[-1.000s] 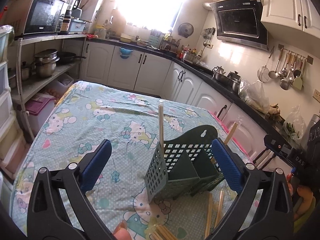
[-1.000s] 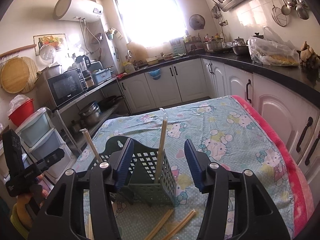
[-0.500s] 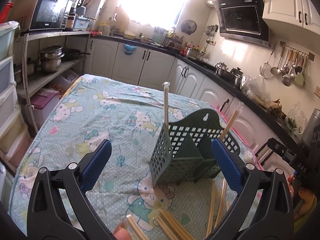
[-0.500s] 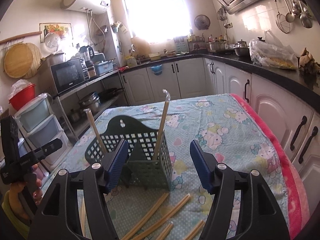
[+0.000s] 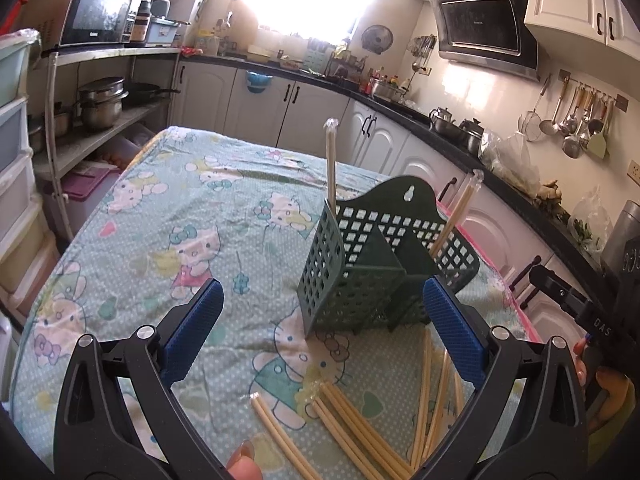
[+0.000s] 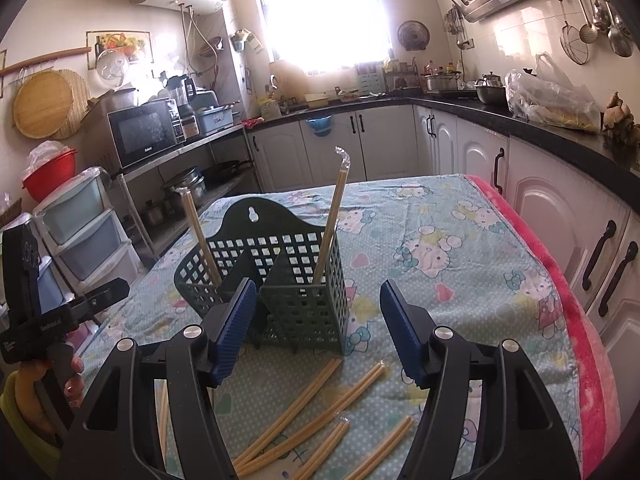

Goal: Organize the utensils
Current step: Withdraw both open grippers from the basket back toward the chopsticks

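Note:
A dark green lattice utensil holder (image 5: pixel 352 280) (image 6: pixel 304 304) stands on the cartoon-cat tablecloth. Two wrapped pairs of chopsticks stand in it: one upright (image 5: pixel 330 168) (image 6: pixel 332 236) and one leaning (image 5: pixel 456 216) (image 6: pixel 200 240). Several more wrapped chopsticks (image 5: pixel 360 428) (image 6: pixel 320 412) lie loose on the cloth in front of the holder. My left gripper (image 5: pixel 322 332) hangs open just short of the holder, nothing between its blue pads. My right gripper (image 6: pixel 318 328) is open too, near the holder's front and over the loose chopsticks.
The table (image 5: pixel 160 216) has a pink edge (image 6: pixel 560 300) on the cabinet side. White cabinets (image 6: pixel 540 216) and a black counter run close along it. A shelf with pots (image 5: pixel 100 104) and plastic drawers (image 6: pixel 80 236) stands on the other side.
Both grippers have sunk and tipped down toward the table, bringing the loose chopsticks into view. The right gripper's jaws have widened since the earliest frame.

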